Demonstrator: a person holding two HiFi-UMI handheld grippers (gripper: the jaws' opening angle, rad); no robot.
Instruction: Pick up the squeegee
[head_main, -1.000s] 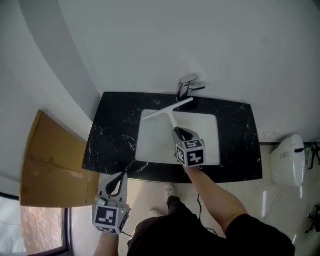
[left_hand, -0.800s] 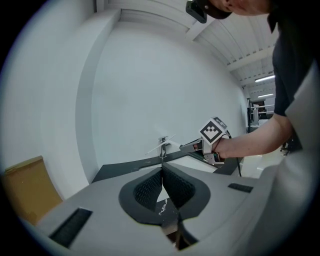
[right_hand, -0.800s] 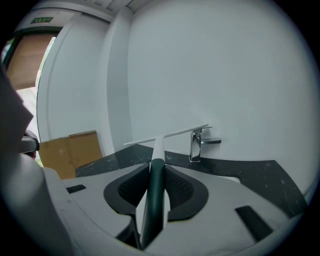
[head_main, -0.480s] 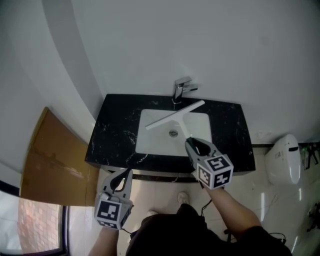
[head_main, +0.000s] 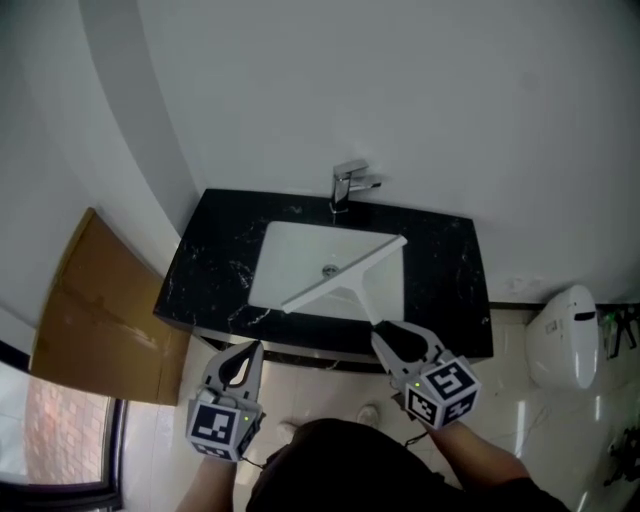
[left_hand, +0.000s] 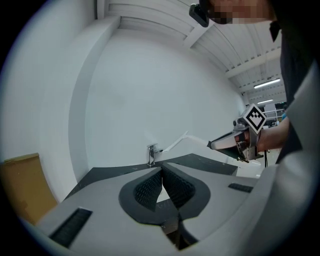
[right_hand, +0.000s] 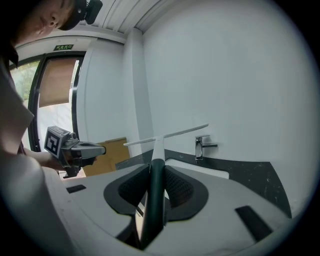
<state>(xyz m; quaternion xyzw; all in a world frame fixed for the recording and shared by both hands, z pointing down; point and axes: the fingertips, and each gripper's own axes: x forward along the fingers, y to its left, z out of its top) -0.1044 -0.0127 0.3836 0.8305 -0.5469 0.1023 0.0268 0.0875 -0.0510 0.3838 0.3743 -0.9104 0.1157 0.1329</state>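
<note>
Pickup looks done: right gripper (head_main: 386, 336) jaws clamp white T-shaped squeegee (head_main: 345, 272) by dark handle, above white basin (head_main: 288, 256); left gripper (head_main: 243, 354) jaws together, empty; next, hold steady

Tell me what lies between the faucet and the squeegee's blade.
In the head view, only the white sink basin and its drain lie between the faucet and the squeegee.

Nothing can be read; the green sign's (right_hand: 64, 47) lettering is too small.
</note>
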